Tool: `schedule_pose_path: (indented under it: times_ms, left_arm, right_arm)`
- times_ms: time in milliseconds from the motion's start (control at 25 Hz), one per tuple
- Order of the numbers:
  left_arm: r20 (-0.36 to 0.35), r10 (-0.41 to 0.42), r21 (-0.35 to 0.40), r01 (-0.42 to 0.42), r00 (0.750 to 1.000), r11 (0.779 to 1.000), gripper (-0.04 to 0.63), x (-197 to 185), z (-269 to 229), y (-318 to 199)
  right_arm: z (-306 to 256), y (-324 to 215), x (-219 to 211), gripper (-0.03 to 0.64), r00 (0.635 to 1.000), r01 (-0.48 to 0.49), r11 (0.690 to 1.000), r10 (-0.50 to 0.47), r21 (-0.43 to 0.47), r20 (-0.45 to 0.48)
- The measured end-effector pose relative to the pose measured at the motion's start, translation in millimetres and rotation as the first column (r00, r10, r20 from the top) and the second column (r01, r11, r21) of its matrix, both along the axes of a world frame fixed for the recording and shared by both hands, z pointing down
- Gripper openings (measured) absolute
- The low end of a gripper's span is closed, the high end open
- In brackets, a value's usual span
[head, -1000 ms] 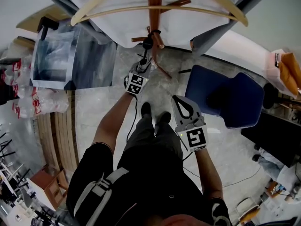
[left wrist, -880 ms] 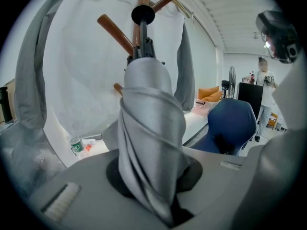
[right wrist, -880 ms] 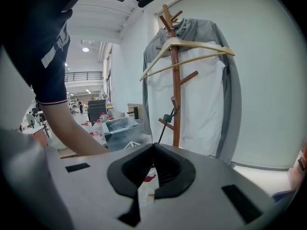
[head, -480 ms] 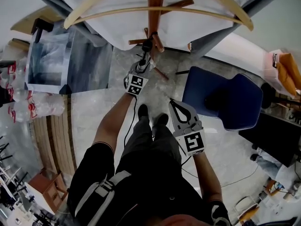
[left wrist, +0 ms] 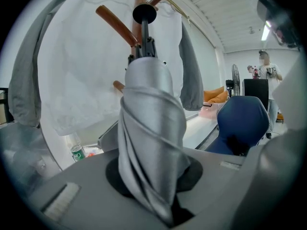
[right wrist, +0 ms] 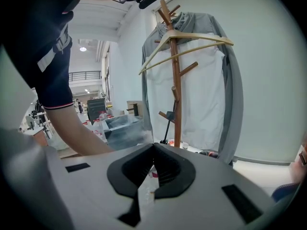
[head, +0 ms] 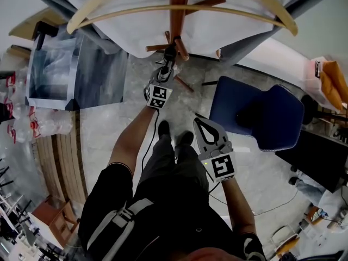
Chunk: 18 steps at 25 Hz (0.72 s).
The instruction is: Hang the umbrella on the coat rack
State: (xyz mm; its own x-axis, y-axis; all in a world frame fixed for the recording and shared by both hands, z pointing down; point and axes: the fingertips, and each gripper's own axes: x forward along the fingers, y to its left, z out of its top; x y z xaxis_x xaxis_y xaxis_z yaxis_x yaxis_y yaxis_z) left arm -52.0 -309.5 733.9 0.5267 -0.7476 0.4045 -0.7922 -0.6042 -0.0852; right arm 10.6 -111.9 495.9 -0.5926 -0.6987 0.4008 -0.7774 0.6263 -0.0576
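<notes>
Your left tool (head: 165, 74) grips the folded umbrella (left wrist: 151, 128) by loose fabric, so it may slip out short of the coat rack peg (left wrist: 117, 27). Your right tool (head: 206, 132) has its jaws together, empty.

Blue chair (head: 255, 113) at right; clear box (head: 54, 69), bottles (head: 22, 126) at left; white shirt (head: 217, 31) on hanger (head: 81, 18) far.

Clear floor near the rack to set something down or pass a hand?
Bare floor between the bin and the shoes; another patch between the right gripper and the chair. Crowded at the rack: pegs, hung shirt, and the left gripper shut on the umbrella.
</notes>
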Motion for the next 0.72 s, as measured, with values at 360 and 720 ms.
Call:
schedule_pose_path:
  times_ms: [360, 720]
  left_arm:
    - [-0.013, -0.018, 0.058, 0.019, 1.0, 0.998, 0.067, 4.8, 2.3, -12.6]
    - [-0.022, -0.036, 0.078, 0.037, 0.999, 0.996, 0.074, 6.6, 2.6, -19.0]
  right_arm:
    - [10.1, 0.7, 0.3, 0.002, 1.0, -0.002, 1.0, 0.002, -0.013, -0.002]
    - [13.7, 1.0, -1.4, 0.002, 1.0, -0.007, 1.0, 0.007, -0.022, 0.001]
